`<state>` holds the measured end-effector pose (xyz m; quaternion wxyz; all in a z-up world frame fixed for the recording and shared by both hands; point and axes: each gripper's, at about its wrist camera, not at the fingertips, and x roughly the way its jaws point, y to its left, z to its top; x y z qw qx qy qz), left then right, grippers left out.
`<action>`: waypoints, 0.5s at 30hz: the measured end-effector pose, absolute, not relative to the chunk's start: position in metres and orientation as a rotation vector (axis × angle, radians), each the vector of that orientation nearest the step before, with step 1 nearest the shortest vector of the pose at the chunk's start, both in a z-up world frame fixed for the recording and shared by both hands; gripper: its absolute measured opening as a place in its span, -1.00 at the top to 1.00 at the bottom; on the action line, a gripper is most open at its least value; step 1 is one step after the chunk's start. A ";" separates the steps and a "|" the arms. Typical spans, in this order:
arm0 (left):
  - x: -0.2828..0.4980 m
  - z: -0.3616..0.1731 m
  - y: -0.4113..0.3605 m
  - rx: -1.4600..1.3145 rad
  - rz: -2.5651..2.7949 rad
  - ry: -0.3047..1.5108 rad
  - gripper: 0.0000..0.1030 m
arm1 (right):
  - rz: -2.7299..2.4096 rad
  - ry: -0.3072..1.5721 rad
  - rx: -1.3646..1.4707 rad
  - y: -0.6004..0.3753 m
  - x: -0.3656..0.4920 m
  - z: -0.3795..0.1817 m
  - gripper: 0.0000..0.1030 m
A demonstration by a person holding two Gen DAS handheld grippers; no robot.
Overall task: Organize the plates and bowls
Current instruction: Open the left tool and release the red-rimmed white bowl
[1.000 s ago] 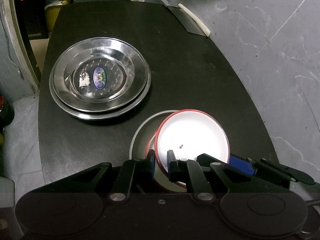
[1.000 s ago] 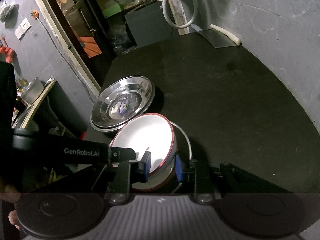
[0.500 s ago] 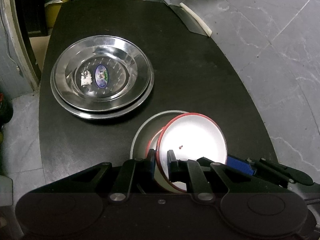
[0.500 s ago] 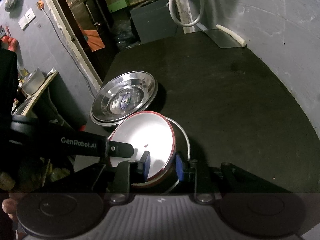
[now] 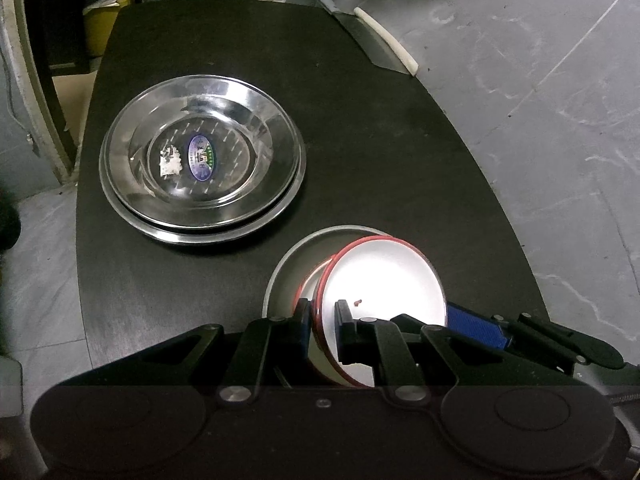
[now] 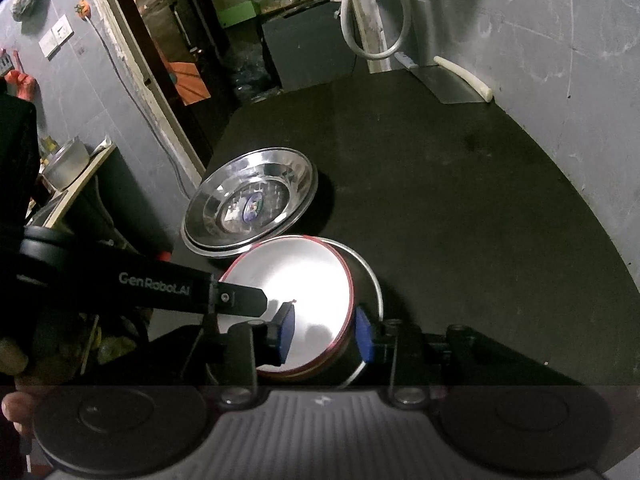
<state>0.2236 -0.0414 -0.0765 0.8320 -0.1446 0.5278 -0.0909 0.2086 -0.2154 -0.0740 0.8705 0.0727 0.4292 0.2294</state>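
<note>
"GenRobot.AI" in white on the left gripper's black arm (image 6: 156, 286). Oval blue sticker (image 5: 202, 158) in top steel plate (image 5: 200, 152): print too small to read.

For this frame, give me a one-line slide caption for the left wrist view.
Left gripper clamps the red-rimmed white bowl nested in a steel bowl; stacked steel plates sit beyond.

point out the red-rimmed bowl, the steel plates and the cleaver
red-rimmed bowl (image 5: 384, 280), left wrist view, white inside.
steel plates (image 5: 256, 128), left wrist view, sloping wall of the top plate.
cleaver (image 5: 368, 44), left wrist view, flat of the blade.
</note>
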 end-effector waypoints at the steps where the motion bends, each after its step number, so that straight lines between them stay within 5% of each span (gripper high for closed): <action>1: 0.223 -0.076 -0.041 -0.308 -0.195 1.119 0.76 | 0.479 0.897 0.153 -0.216 0.209 -0.074 0.28; 15: 0.226 -0.070 -0.038 -0.297 -0.217 1.112 0.76 | 0.464 0.884 0.164 -0.218 0.210 -0.072 0.15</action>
